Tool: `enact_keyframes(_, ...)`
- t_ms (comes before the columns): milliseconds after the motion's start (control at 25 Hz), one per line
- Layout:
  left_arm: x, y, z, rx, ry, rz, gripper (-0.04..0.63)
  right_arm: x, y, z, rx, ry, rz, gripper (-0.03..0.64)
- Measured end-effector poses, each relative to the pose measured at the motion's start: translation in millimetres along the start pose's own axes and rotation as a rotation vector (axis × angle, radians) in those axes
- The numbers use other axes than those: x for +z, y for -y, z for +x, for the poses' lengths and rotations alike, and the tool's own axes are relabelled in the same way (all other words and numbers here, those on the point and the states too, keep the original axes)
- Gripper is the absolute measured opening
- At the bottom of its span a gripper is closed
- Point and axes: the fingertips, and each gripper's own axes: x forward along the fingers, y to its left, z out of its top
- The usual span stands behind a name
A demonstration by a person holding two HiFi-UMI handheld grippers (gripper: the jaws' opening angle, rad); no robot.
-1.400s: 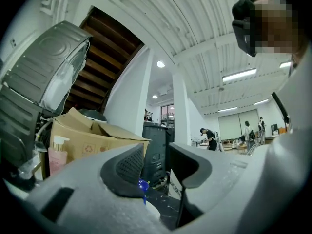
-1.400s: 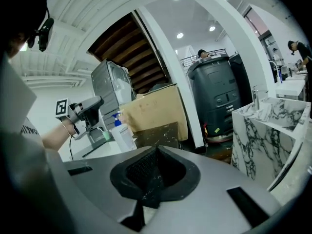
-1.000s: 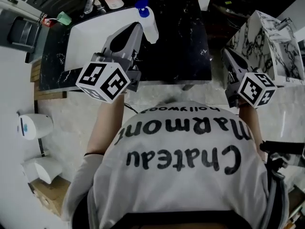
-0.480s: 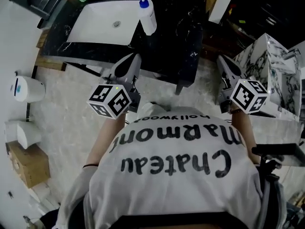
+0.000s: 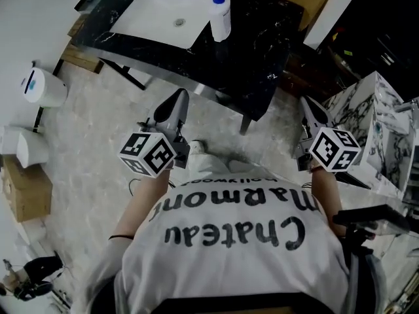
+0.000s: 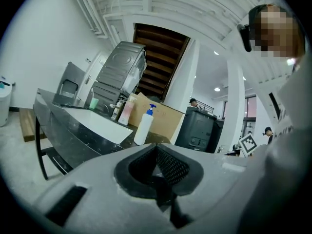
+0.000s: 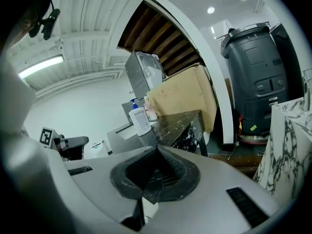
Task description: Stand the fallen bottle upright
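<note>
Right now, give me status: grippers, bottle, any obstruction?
Left gripper and right gripper shut, empty, held back from the counter. Bottle upright beside the sink, untouched. Nothing between grippers and bottle.

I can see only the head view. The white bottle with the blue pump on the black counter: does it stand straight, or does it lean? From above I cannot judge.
Observer: The left gripper view shows it from the side. The white plastic bottle with the blue pump stands upright on the black marble counter, at the end of the white sink.
Operator: Thank you. Do the two grippers hold anything?
Observer: No. In their own views the left gripper and the right gripper each have the jaws together, with nothing between them.
</note>
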Motion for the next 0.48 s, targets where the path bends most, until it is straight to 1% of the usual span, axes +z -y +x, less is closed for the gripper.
enact_keyframes(240,-4.8,7.0,-10.3,0.001,-0.011,-0.005,0.017,-3.8,-2.8,-2.2,0.012,-0.008,0.0,0.012)
enact_keyframes(480,4.2,8.7,-10.6,-0.007,0.004,-0.002,0.017,1.9,-6.2,1.7,0.013,-0.008,-0.011,0.012)
